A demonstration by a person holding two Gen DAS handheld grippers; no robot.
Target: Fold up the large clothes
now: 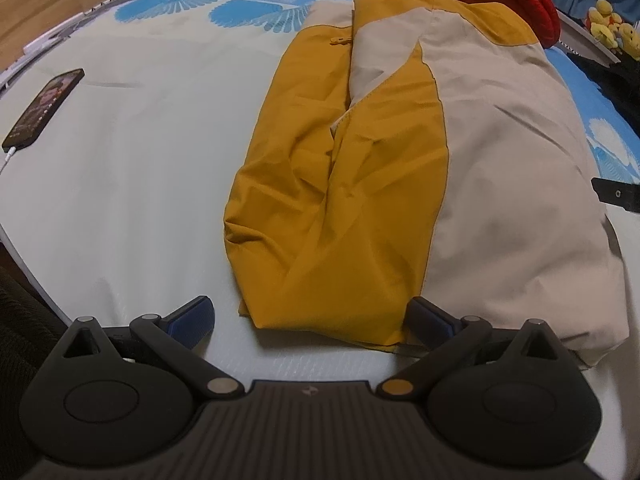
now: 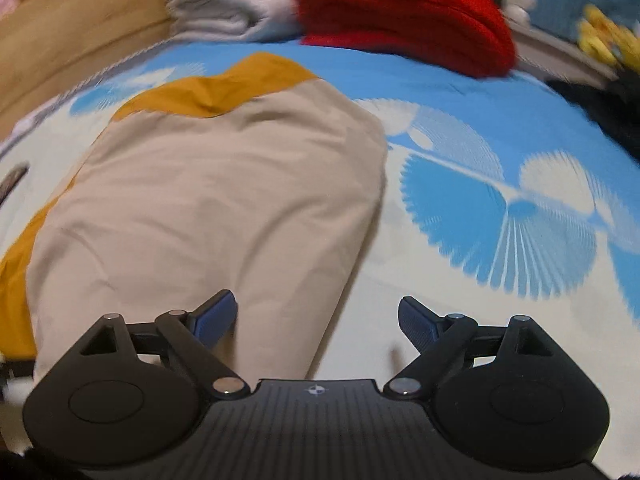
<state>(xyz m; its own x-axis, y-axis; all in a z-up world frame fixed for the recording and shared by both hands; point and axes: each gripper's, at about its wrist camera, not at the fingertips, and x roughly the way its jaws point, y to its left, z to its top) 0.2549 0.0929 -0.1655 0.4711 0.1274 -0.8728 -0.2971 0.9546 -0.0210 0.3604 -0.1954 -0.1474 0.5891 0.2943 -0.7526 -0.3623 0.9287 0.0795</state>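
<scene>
Blue-and-white patterned bedsheet (image 1: pixel 132 168) holds a mustard-and-beige fabric jacket (image 1: pixel 360 184), its length running away from the spread, empty left gripper (image 1: pixel 310 318) and right gripper (image 2: pixel 318 316) at its near hem.

Charging phone (image 1: pixel 42 108), red knit (image 2: pixel 404 16), patterned bedsheet (image 2: pixel 500 208)

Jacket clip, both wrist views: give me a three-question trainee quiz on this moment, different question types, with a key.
1. True or false: the left gripper is shut on the jacket.
2. Multiple choice: what lies on the bed to the jacket's left in the left wrist view? A) a phone on a cable B) a book C) a mug
3. Fill in: beyond the jacket, at the far edge of the bed, lies a folded ___ garment.

Key: 1 false, both the left and the right gripper stand open with nothing between the fingers; 2 A, the phone; 3 red.
</scene>
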